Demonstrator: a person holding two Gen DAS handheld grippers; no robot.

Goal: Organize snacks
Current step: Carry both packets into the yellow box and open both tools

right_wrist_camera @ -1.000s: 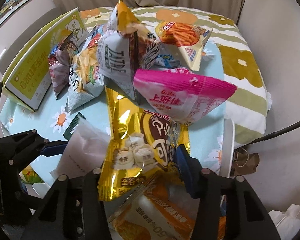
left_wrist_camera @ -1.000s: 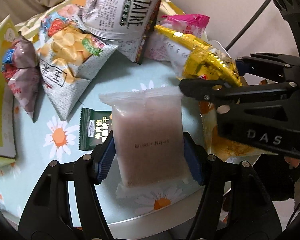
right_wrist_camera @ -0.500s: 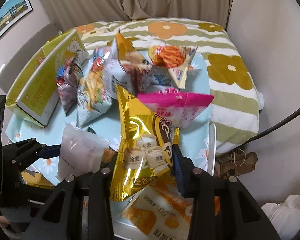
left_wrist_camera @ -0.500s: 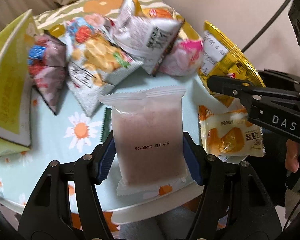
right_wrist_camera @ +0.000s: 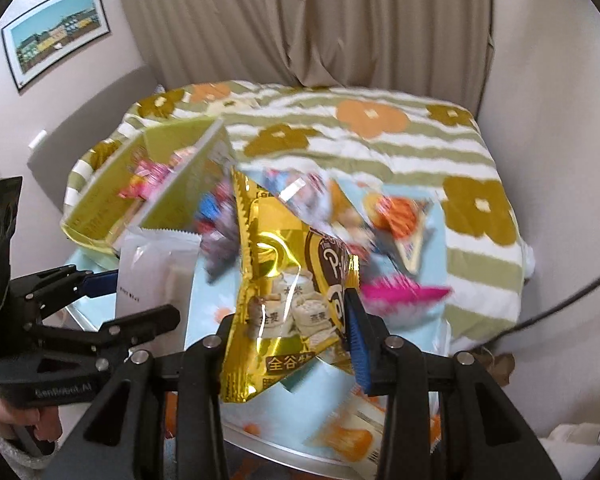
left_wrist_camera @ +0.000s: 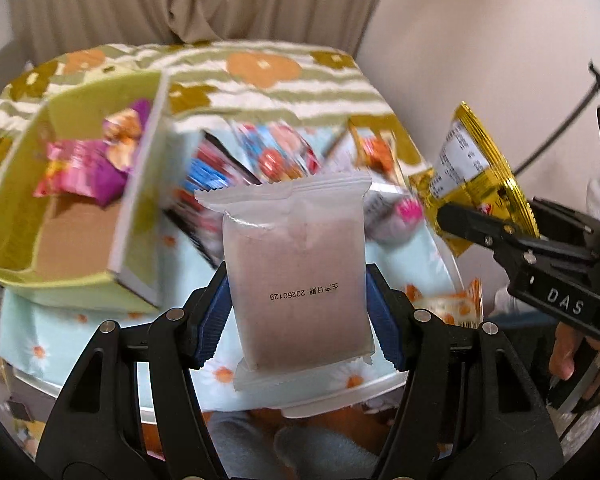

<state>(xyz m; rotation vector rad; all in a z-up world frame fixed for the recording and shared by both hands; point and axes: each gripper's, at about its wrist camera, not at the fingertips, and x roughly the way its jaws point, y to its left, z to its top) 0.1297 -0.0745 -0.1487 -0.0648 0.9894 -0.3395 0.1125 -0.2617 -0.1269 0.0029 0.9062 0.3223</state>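
My left gripper is shut on a frosted pouch with a pinkish-brown cake, held upright above the table's near edge; the pouch also shows in the right wrist view. My right gripper is shut on a gold foil snack bag, held up beside the left one; the gold bag shows in the left wrist view. A green cardboard box stands at the left with pink and purple packets inside.
A heap of snack bags lies on the daisy-print table, blurred. An orange-print packet lies at the table's near edge. A pink bag and an orange bag lie behind. A floral bedspread lies beyond.
Both grippers have risen and pulled back from the table with their packets. The view has swung so the green box's open inside now shows at the left.
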